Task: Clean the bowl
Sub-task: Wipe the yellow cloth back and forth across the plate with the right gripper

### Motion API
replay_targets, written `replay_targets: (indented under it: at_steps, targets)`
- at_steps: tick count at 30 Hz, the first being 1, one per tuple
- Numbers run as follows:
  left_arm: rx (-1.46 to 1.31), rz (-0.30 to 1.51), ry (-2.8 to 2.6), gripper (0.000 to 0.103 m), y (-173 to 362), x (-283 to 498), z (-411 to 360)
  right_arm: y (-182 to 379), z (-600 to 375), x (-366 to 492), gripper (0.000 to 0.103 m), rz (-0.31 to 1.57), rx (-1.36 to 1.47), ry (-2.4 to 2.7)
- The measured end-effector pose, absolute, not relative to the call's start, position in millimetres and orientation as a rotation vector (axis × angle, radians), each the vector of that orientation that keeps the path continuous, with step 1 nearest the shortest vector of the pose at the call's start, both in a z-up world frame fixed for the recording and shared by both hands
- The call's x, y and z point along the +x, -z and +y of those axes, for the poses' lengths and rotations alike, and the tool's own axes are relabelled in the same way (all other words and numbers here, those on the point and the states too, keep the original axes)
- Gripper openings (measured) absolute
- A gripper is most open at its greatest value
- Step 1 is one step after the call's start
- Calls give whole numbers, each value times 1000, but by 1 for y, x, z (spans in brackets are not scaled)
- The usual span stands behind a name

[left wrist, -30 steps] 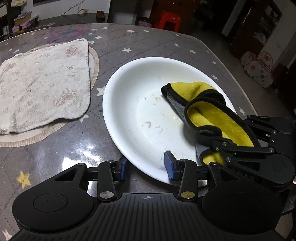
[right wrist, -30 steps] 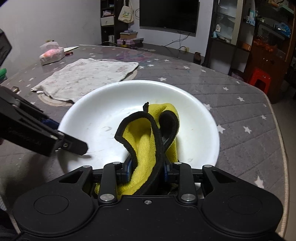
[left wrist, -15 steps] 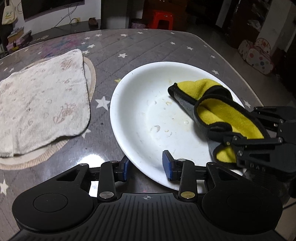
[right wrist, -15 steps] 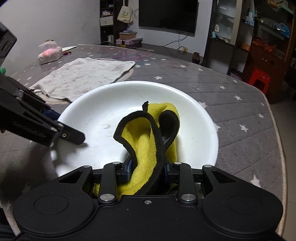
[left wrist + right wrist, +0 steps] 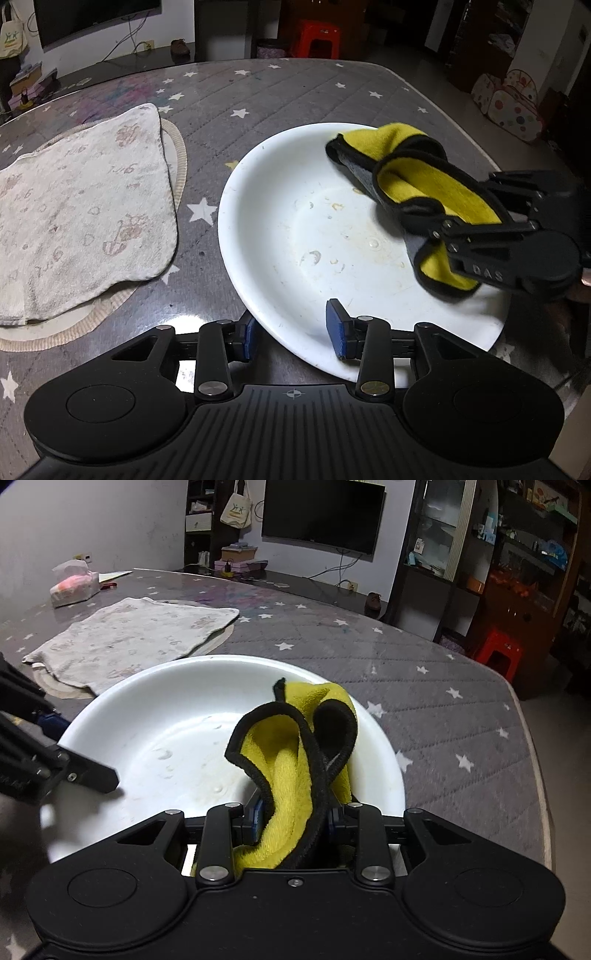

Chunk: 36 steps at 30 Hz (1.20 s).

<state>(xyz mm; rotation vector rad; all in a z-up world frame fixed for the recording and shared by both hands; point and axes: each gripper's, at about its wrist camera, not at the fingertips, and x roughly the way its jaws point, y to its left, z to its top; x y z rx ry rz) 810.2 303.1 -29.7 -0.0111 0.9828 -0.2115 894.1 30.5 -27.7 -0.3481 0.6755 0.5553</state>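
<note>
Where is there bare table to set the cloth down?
Bare grey tabletop lies beyond the bowl toward the far edge, and in the strip between bowl and white towel. The near rim is crowded by both grippers.

The bowl [image 5: 295,236] sits on the counter [image 5: 295,92], near its right edge in the left wrist view. A cloth [image 5: 417,184] lies inside the bowl along its right side, its near end clamped between the jaws of the right gripper [image 5: 293,821], which reaches in over the bowl's right rim. The left gripper [image 5: 291,332] straddles the bowl's near rim, one finger outside, one inside. To the left of the bowl, apart from it, a towel [image 5: 77,221] lies spread on a round mat [image 5: 173,147]. Behind the towel, at the counter's far edge, rests a tissue pack [image 5: 74,585].
</note>
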Motion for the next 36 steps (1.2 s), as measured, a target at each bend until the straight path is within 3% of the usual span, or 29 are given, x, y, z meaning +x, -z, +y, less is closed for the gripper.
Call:
replay_targets:
  at_steps: [36]
  targets:
    - [-21, 971, 231, 40, 32, 811, 304, 35, 13, 865, 31, 703, -307, -579]
